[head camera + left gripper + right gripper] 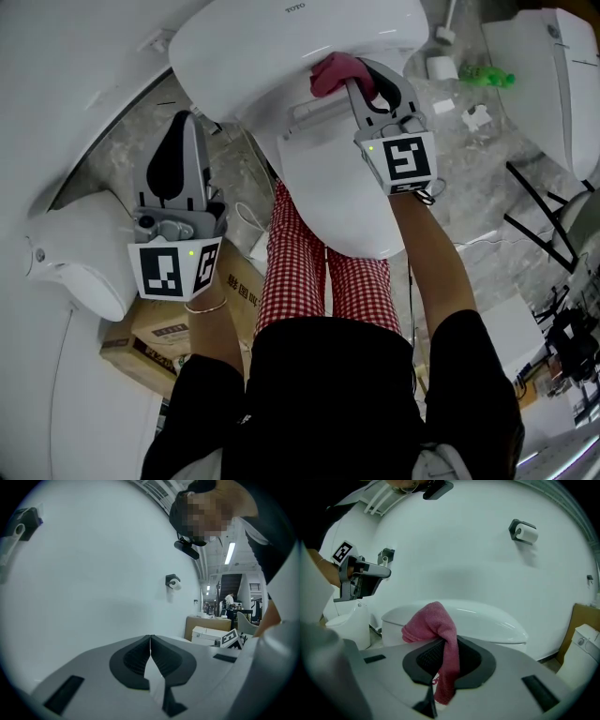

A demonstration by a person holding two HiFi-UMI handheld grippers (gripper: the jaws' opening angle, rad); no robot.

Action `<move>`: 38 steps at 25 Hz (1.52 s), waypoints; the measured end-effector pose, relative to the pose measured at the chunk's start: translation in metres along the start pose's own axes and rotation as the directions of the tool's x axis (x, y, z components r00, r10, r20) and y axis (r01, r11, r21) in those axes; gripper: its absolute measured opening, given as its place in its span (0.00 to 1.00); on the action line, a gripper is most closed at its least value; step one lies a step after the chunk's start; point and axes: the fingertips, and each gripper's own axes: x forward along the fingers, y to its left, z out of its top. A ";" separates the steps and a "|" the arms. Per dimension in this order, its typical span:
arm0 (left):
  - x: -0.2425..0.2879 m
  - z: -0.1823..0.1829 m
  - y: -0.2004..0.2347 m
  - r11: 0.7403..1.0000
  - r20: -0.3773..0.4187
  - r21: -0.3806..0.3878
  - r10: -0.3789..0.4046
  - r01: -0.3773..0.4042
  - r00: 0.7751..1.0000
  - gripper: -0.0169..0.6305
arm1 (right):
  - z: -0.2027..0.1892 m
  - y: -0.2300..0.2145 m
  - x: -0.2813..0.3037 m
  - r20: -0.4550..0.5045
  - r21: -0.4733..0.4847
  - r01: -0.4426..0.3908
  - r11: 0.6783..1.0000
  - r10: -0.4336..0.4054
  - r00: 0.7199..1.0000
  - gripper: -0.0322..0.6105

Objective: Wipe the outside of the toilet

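A white toilet stands under me, its tank lid at the top of the head view and the closed seat lid below it. My right gripper is shut on a pink cloth and holds it at the joint between tank and seat. In the right gripper view the pink cloth hangs folded through the jaws, with the toilet just beyond. My left gripper hangs left of the toilet, shut with nothing in it; in its own view the left gripper faces a bare white wall.
A second white toilet stands at the left and another at the far right. Cardboard boxes lie on the marble floor by my left leg. A paper roll holder hangs on the wall. Black metal frames stand at the right.
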 end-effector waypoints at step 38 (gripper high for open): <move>0.022 0.000 -0.012 0.999 -0.023 0.027 -0.036 0.036 0.999 0.04 | -0.015 -0.105 -0.037 -0.010 0.028 0.191 0.981 -0.191 0.982 0.15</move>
